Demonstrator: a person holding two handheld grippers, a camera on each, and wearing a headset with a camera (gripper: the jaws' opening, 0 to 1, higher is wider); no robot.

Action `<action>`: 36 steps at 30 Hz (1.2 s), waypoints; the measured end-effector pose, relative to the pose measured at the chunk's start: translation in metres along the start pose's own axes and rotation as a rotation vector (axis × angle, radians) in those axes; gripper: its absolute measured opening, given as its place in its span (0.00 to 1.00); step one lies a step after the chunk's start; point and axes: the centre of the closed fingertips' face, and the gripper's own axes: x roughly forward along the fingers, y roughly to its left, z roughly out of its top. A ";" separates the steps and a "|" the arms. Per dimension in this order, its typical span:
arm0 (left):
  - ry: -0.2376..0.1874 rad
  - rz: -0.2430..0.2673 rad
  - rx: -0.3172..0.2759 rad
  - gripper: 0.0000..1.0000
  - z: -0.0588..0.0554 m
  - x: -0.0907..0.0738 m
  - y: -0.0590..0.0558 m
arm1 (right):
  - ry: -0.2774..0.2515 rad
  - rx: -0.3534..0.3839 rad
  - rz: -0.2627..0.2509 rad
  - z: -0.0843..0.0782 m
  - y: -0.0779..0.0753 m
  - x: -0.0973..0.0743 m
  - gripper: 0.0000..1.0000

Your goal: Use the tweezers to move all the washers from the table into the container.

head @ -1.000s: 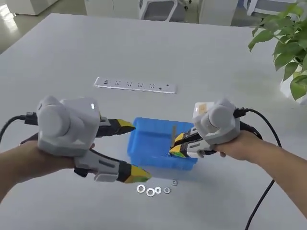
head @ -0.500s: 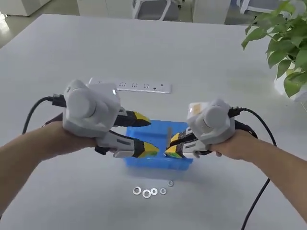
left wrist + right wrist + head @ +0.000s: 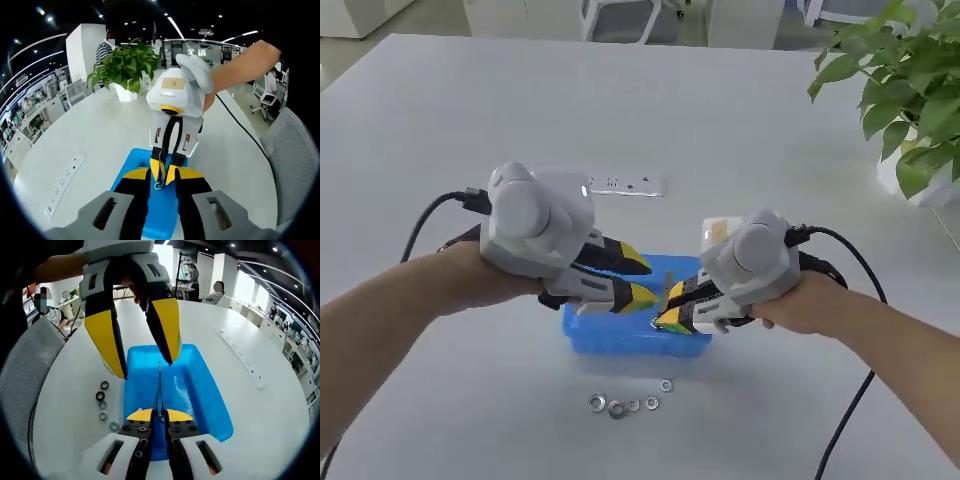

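Thin metal tweezers (image 3: 159, 387) stick out of my right gripper (image 3: 159, 415), which is shut on them over the blue container (image 3: 200, 385). My left gripper (image 3: 145, 366) faces it, open, its yellow fingers (image 3: 107, 340) on either side of the tweezers' tip. In the left gripper view my left gripper (image 3: 163, 176) brackets the right gripper's yellow tips and the tweezers (image 3: 159, 172). Seen from the head, the left gripper (image 3: 645, 280) and right gripper (image 3: 665, 318) meet above the container (image 3: 620, 335). Several washers (image 3: 620, 405) lie on the table in front of it, the same washers (image 3: 102, 402) left of the container in the right gripper view.
A white power strip (image 3: 625, 185) lies on the table behind the container. A potted plant (image 3: 905, 90) stands at the far right edge. Cables trail from both grippers. Office chairs stand beyond the table's far edge.
My left gripper has moved right and forward, from beside the container to over it, and now brackets the tweezers. The right gripper has held its place with the tweezers.
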 end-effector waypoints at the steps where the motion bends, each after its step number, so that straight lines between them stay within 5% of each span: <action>1: 0.001 -0.005 0.004 0.23 0.001 0.001 0.000 | 0.000 -0.003 0.001 0.000 0.000 0.000 0.09; 16: 0.007 -0.045 0.062 0.07 0.012 0.014 -0.003 | 0.006 -0.023 0.005 -0.001 0.001 0.000 0.09; 36: 0.011 -0.053 0.068 0.05 0.011 0.014 -0.002 | 0.012 0.002 -0.038 -0.001 -0.004 -0.009 0.18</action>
